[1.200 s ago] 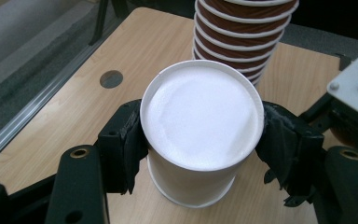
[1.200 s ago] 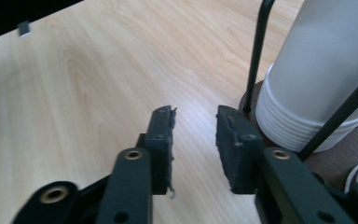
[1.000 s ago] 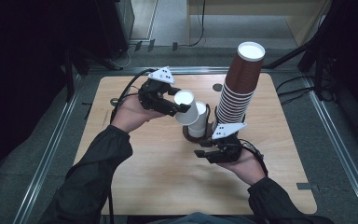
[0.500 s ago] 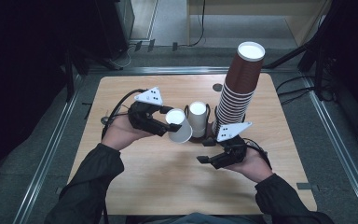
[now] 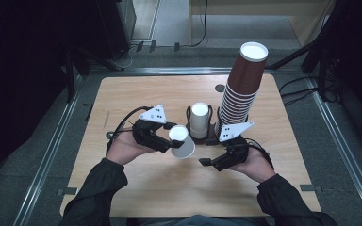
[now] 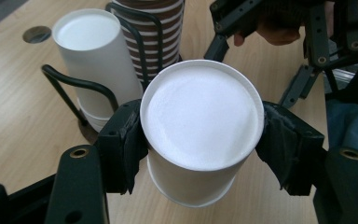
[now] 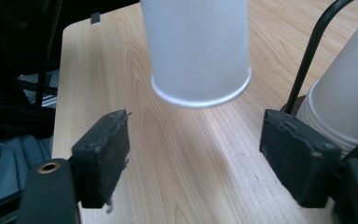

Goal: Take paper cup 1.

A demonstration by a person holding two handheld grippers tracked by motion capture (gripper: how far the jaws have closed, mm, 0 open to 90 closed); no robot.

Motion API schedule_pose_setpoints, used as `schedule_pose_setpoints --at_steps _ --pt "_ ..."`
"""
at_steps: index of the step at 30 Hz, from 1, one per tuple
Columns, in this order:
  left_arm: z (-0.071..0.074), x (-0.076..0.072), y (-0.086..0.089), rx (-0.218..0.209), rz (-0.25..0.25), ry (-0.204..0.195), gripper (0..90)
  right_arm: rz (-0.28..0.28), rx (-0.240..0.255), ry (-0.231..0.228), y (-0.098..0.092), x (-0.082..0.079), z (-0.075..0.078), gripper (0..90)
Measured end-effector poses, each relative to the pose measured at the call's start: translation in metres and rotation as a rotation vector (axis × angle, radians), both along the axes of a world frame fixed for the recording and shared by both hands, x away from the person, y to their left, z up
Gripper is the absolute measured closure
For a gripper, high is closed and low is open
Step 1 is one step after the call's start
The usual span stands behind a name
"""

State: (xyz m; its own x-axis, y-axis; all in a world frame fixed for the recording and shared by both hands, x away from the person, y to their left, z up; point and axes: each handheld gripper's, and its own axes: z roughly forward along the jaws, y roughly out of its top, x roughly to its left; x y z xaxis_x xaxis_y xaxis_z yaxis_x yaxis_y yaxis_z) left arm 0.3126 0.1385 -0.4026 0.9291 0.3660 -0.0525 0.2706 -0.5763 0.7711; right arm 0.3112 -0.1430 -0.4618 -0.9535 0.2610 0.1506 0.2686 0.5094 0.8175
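On wooden table (image 5: 122,99): cup rack (image 5: 210,137); dark surroundings

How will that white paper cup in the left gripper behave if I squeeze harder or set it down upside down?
The white cup looks thin-walled, so it would likely dent under the left gripper. It seems light and probably slides easily. Set down on its wide rim it should stand, though a nudge might topple it.
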Motion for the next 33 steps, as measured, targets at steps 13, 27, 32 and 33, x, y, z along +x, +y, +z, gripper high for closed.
schedule_pose_setpoints --at_steps 13,27,32,33 --pt "-0.02 -0.005 -0.014 -0.031 -0.05 0.031 34.9 0.039 0.011 0.027 0.002 0.0 -0.006 17.8" --pt "-0.027 -0.007 -0.036 -0.035 -0.124 0.044 34.7 0.066 -0.02 0.005 0.014 0.0 -0.014 17.7" --pt "-0.029 -0.008 -0.039 -0.026 -0.14 0.044 34.7 0.073 -0.026 0.002 0.017 0.001 -0.015 17.8" --pt "-0.03 -0.008 -0.04 -0.02 -0.144 0.042 34.7 0.08 -0.029 0.003 0.02 0.001 -0.015 18.2"
